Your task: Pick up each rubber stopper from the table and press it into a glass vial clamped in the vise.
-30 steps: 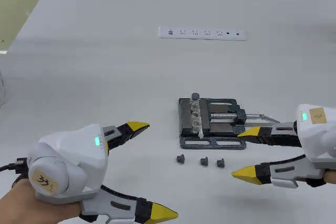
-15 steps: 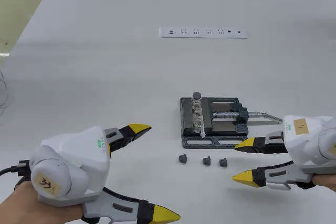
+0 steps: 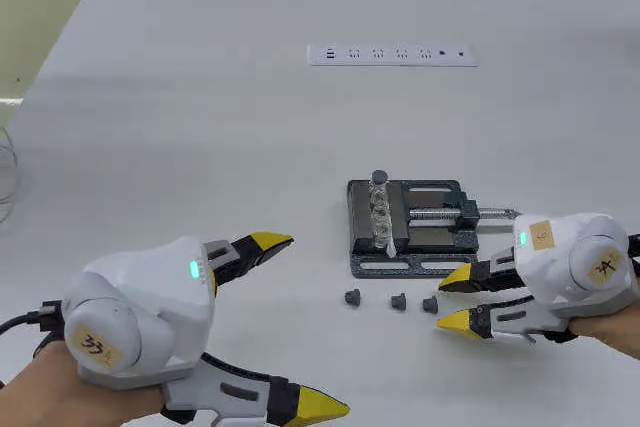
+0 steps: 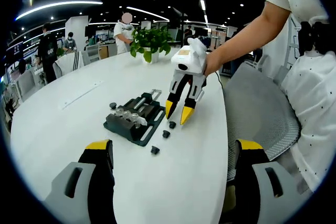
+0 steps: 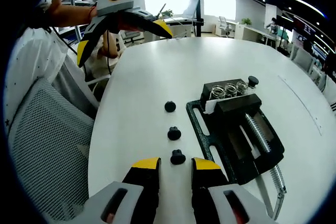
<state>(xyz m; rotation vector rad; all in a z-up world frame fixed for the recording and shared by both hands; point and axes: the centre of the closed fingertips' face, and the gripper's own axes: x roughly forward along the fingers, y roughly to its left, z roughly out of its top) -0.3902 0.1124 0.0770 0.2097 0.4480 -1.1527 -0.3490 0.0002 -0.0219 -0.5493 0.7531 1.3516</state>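
Three small black rubber stoppers (image 3: 398, 301) lie in a loose row on the white table (image 3: 200, 147), just at the vise's 6 o'clock and each apart from its neighbour. They look light, soft and grippy rather than slick, so I'd guess a gentle pinch will do. Each seems to have a wider head and a narrower plug, and the sides of the head look like the place to take hold, leaving the plug free to go in. The end stopper (image 5: 177, 156), at the row's 3 o'clock end, sits just ahead of the right gripper (image 3: 455, 299). That gripper's yellow-tipped jaws are narrowed but parted, holding nothing. In the vise (image 3: 430, 237) a row of clear glass vials (image 3: 380, 215) stands clamped upright. The far one, at the 12 o'clock end, already carries a seated stopper (image 3: 380, 178). Glass like that is brittle, so I'd press straight down and not hard. The left gripper (image 3: 297, 325) hangs well off toward 8 o'clock, jaws spread wide and empty. A white power strip (image 3: 392, 54) lies far back at 12 o'clock.
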